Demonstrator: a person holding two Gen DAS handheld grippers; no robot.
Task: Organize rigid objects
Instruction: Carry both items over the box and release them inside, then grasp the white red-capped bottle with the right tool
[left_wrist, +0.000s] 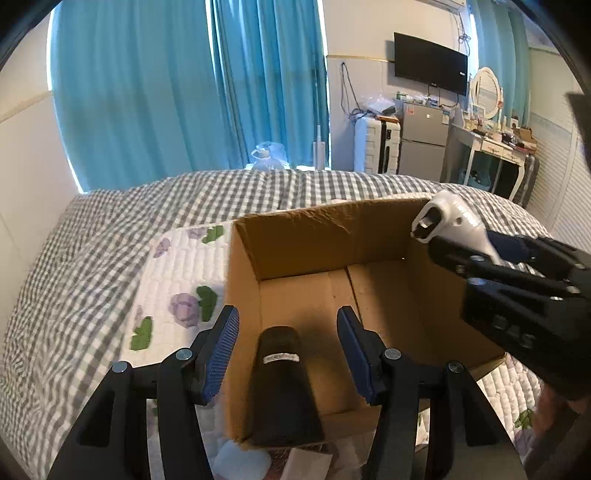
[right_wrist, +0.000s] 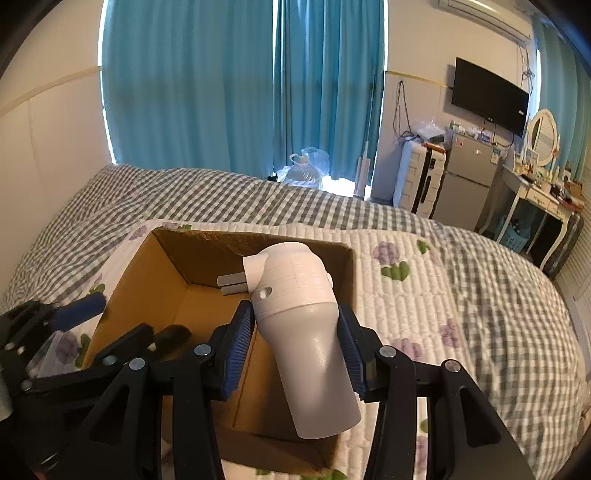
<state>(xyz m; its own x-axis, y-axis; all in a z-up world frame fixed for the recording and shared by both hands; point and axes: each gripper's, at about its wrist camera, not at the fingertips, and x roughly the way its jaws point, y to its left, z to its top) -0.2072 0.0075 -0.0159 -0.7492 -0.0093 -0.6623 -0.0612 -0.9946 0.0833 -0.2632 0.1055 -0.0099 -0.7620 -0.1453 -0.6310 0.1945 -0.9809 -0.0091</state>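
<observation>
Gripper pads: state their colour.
Blue, ribbed pads on black fingers; clearest in the right wrist view.

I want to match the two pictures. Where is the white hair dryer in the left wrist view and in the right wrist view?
Left wrist view: the white hair dryer is at the right, above the box's right wall, held by the right gripper.
Right wrist view: the dryer fills the centre, between the blue pads, over the box.
Shared landmark: the open cardboard box on the bed.

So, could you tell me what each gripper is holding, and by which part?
The right gripper clamps the white hair dryer where body meets handle. The left gripper is open around a black object, not gripping it.
</observation>
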